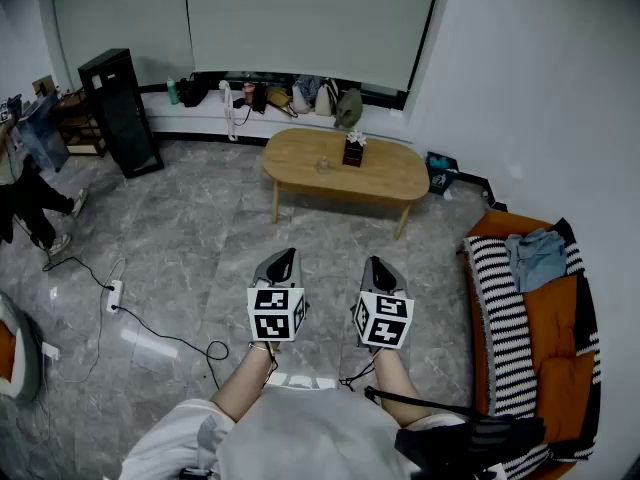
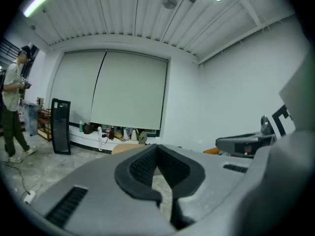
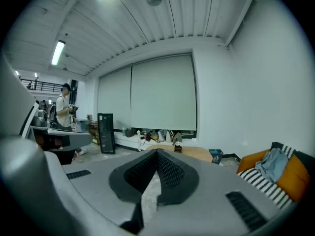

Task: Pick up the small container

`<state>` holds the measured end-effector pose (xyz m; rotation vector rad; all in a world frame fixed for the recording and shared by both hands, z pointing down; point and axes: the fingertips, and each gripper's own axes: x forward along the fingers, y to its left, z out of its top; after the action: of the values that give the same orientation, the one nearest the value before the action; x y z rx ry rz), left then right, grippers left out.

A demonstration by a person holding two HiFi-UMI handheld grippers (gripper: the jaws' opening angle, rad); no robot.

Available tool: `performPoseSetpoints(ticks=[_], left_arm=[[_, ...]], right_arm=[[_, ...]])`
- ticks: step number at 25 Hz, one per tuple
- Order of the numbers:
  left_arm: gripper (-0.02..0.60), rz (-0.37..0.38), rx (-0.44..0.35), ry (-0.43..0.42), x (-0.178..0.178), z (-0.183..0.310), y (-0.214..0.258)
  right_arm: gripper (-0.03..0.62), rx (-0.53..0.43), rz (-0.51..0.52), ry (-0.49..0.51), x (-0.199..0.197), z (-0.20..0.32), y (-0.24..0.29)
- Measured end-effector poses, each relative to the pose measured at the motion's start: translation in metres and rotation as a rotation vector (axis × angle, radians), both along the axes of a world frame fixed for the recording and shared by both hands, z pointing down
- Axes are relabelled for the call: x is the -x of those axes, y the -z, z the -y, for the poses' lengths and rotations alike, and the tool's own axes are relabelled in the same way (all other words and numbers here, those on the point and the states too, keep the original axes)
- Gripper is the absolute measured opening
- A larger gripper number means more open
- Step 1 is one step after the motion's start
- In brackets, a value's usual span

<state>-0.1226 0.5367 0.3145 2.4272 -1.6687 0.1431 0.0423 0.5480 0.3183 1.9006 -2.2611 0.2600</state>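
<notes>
Oval table (image 1: 300,158) mid-floor; striped blanket (image 1: 495,298) on orange sofa (image 1: 555,313) at right; black cabinet (image 1: 120,113) far left; power strip (image 1: 113,295) on floor.

Oval wooden table (image 1: 395,173) stands on grey stone floor (image 1: 200,248). On its top: small clear container (image 1: 322,165), with a dark box (image 1: 352,153) near it.

left hand-held gripper (image 1: 289,255) / right hand-held gripper (image 1: 376,262) — grey shell, black ribbed pads (image 3: 170,172) | marker cubes (image 1: 276,312) black-on-white | shirt (image 1: 300,436) light grey
</notes>
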Motion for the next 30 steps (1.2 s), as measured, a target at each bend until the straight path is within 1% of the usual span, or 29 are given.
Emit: performPoseSetpoints(ticks=[3, 6, 12, 15, 23, 30], left_arm=[[0.008, 0.000, 0.006, -0.001, 0.012, 0.001, -0.002], [0.008, 0.006, 0.010, -0.006, 0.021, 0.004, -0.004], [0.008, 0.018, 0.023, -0.031, 0.044, 0.012, -0.010], [0.008, 0.012, 0.034, -0.033, 0.051, 0.019, -0.015], [0.008, -0.009, 0.078, -0.054, 0.040, 0.037, -0.032], [0.008, -0.023, 0.079, -0.026, 0.028, 0.085, -0.038]], right_arm=[[0.023, -0.004, -0.007, 0.002, 0.012, 0.001, 0.002], [0.023, -0.012, 0.013, 0.002, 0.020, 0.003, 0.002], [0.023, -0.001, 0.024, -0.048, 0.034, 0.008, -0.001], [0.023, 0.012, 0.024, -0.069, 0.036, 0.009, -0.008], [0.023, 0.055, 0.022, -0.091, 0.025, 0.025, -0.023], [0.023, 0.057, 0.007, -0.086, 0.009, 0.075, -0.025]])
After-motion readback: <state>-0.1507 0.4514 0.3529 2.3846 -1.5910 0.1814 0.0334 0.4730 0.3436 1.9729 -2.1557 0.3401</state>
